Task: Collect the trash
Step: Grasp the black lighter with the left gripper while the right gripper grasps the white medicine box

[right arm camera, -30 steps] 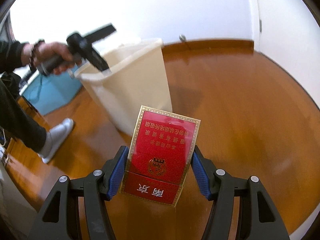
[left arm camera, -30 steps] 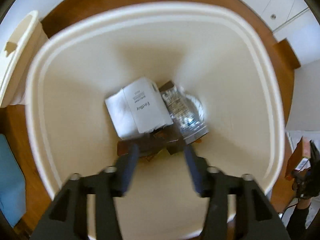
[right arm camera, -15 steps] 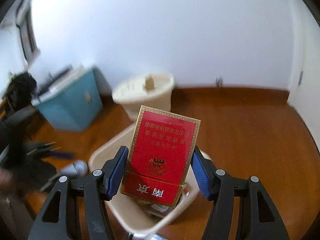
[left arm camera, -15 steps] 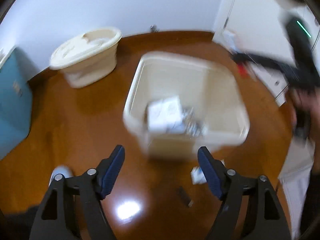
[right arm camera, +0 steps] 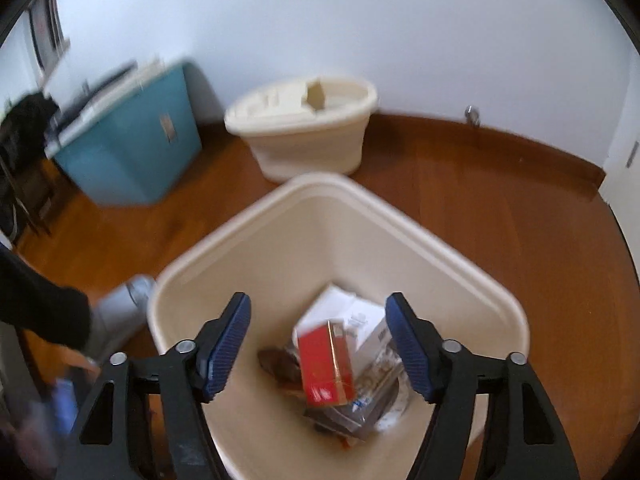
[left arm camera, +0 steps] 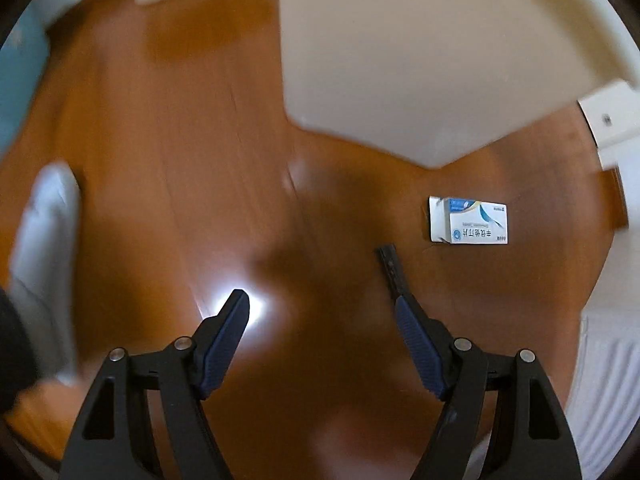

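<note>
Right gripper (right arm camera: pixel 318 332) jaws spread, empty, above bin (right arm camera: pixel 460 252). Red pack (right arm camera: pixel 326 364), gold-edged, tilted on top of the trash inside the bin. Left gripper (left arm camera: pixel 322 320) spread, empty, over floor (left arm camera: pixel 160 140). White-blue box (left arm camera: pixel 469 220) lies flat on floor near bin.

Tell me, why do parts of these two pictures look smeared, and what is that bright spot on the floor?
Left wrist view: motion blur smears the bin and shoe, the small box stays fairly sharp, and the bright spot is glare on glossy wood. Right wrist view: the blue crate and red pack are blurred; straight edges bow.
</note>
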A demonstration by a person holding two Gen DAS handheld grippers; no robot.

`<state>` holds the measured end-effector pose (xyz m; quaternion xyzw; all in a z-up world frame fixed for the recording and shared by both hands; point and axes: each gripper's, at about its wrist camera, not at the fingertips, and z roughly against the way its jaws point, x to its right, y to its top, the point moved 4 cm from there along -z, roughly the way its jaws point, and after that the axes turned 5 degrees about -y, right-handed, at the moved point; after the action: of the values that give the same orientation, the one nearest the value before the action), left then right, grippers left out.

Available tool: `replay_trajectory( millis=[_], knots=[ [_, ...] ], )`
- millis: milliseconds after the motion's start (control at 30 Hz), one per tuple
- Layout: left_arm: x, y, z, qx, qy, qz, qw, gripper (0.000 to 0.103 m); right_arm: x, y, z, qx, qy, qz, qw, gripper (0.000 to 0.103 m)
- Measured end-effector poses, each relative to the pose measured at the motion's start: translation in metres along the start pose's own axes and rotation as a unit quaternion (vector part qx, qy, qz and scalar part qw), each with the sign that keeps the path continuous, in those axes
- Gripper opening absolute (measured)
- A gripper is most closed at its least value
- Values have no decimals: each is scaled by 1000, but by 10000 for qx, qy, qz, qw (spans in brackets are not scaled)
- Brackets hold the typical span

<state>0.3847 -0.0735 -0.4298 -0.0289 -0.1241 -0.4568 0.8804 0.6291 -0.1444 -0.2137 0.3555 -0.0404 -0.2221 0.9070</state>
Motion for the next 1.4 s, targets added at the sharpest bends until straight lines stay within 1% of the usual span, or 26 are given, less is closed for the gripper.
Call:
replay_trajectory(
  millis=[67, 133, 167, 200, 233, 267, 300, 367, 400, 433, 500, 600, 667, 733, 767, 800, 867, 900, 933, 967, 1067, 1167, 1233, 1300, 1333, 1400],
  knots=[
    [6, -4, -8, -91, -18, 196, 9998, 75, 0, 1, 13, 108, -51, 109, 9999, 80],
    [17, -3, -22, -117, -86, 308, 9994, 75, 6, -1, 35, 410, -63, -34, 9991, 80],
    [24, -13, -22, -94, -87, 324, 9994, 75, 9, -5, 49, 589, 10, -196, 9981, 80],
    [30, -13, -27, -30, -94, 360, 9993, 75, 16, -12, 64, 781, 75, -418, 9960, 80],
    [37, -14, -35, 7, -122, 382, 9992, 75, 31, -25, 81, 975, 80, -741, 9924, 82],
    [41, -14, -42, -9, -113, 400, 9991, 75, 40, -33, 86, 1019, 16, -906, 9907, 85],
    [46, -14, -54, -67, -59, 453, 9989, 75, 54, -51, 95, 1021, -177, -1123, 9883, 86],
    [52, -16, -73, -183, 6, 667, 9976, 75, 74, -82, 98, 834, -618, -1325, 9857, 86],
    [51, -16, -79, -189, 54, 794, 9967, 75, 82, -96, 99, 749, -753, -1418, 9842, 86],
    [50, -17, -82, -204, 120, 888, 9958, 75, 94, -117, 98, 603, -864, -1624, 9811, 86],
    [52, -17, -90, -202, 159, 950, 9951, 75, 105, -142, 96, 454, -929, -1891, 9765, 86],
    [53, -18, -101, -226, 335, 939, 9948, 75, 113, -174, 86, 149, -1204, -1993, 9724, 86],
    [56, -17, -113, -290, 408, 953, 9942, 75, 113, -191, 74, -97, -1391, -1834, 9731, 86],
    [63, -17, -114, -201, 462, 782, 9957, 74, 108, -204, 57, -354, -1638, -1424, 9755, 86],
    [67, -16, -115, -188, 467, 722, 9961, 74, 104, -210, 47, -480, -1676, -1161, 9778, 86],
    [69, -17, -115, -172, 482, 678, 9964, 70, 101, -218, 39, -590, -1649, -932, 9801, 86],
    [75, -19, -114, -136, 580, 491, 9970, 59, 86, -232, 22, -709, -1406, -365, 9869, 86],
    [78, -20, -113, -102, 605, 350, 9975, 45, 76, -241, 12, -832, -1267, -45, 9884, 86],
    [81, -19, -111, -77, 626, 208, 9978, 21, 70, -246, 5, -936, -1216, 164, 9880, 86],
    [82, -19, -111, -107, 640, 97, 9978, 18, 61, -258, -8, -1170, -1148, 507, 9852, 86],
    [80, -19, -108, -177, 459, -21, 9988, 18, 42, -280, -37, -1630, -934, 1094, 9761, 86],
    [72, -17, -101, -292, 234, -65, 9993, 18, 29, -295, -52, -1886, -771, 1532, 9670, 87],
    [68, -20, -88, -169, 236, -244, 9993, 18, 18, -301, -59, -1970, -612, 1917, 9595, 89],
    [63, -27, -79, -159, 193, -329, 9991, 18, 1, -304, -69, -2055, -573, 2463, 9454, 90],
    [60, -29, -77, -191, 173, -322, 9992, 18, -7, -305, -76, -2147, -541, 2776, 9348, 90],
    [51, -36, -71, -251, 186, -324, 9990, 18, -17, -306, -84, -2242, -463, 3137, 9215, 90]
  ],
)
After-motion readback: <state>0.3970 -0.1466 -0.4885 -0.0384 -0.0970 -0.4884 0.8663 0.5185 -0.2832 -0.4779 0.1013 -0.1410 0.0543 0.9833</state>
